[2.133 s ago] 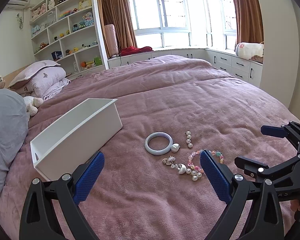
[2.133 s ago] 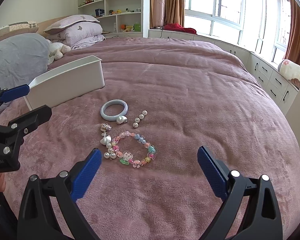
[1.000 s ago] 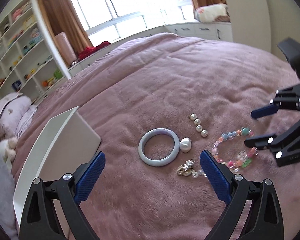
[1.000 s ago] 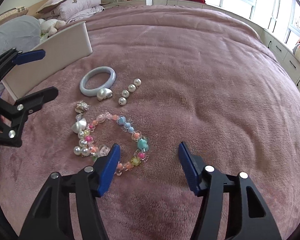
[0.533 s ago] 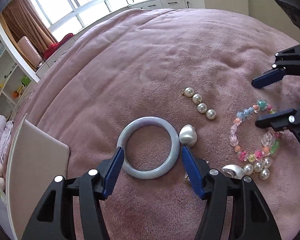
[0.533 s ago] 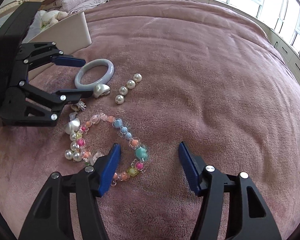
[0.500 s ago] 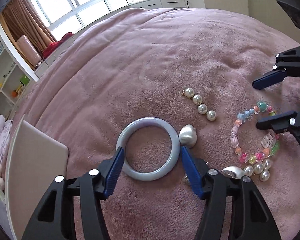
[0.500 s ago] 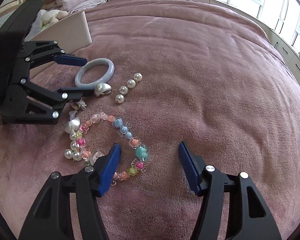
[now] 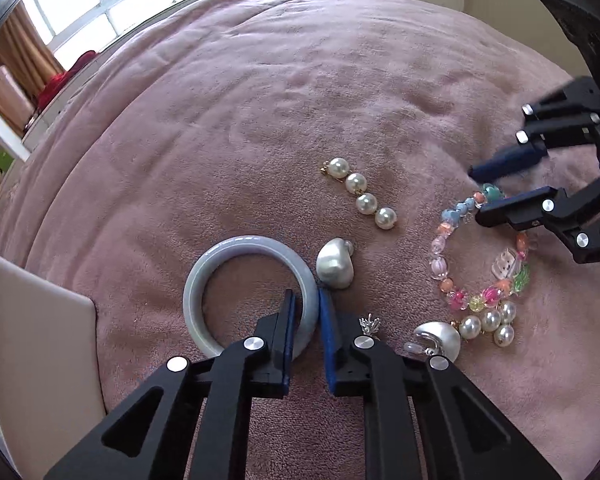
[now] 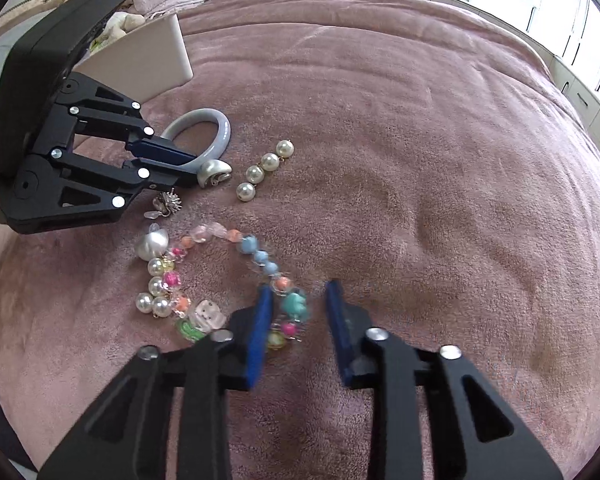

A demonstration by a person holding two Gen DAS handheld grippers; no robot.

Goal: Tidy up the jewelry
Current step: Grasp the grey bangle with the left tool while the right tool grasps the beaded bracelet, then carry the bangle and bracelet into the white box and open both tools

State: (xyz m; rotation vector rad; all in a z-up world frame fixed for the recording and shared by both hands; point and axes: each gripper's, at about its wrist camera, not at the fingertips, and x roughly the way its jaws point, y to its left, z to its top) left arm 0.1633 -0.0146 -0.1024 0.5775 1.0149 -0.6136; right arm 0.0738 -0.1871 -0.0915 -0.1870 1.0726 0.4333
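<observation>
The bangle [image 9: 236, 264] lies near the white box [image 9: 40, 344] on the blanket [image 9: 260, 100], its right rim pinched in my left gripper [image 9: 305, 308]. I should lift it straight, clear of the shell earring [image 9: 335, 264]. My right gripper [image 10: 298, 308], narrowed but not closed, straddles the beaded bracelet [image 10: 256, 258]; I'd squeeze gently.

A pale blue-grey bangle [image 9: 249, 291] lay on the pink blanket, its near rim lifted. Beside it lay a silver shell earring [image 9: 335, 264] and a strand of four pearls [image 9: 361, 198]. The coloured bead bracelet [image 10: 236, 280] lay in a loose loop nearby.
</observation>
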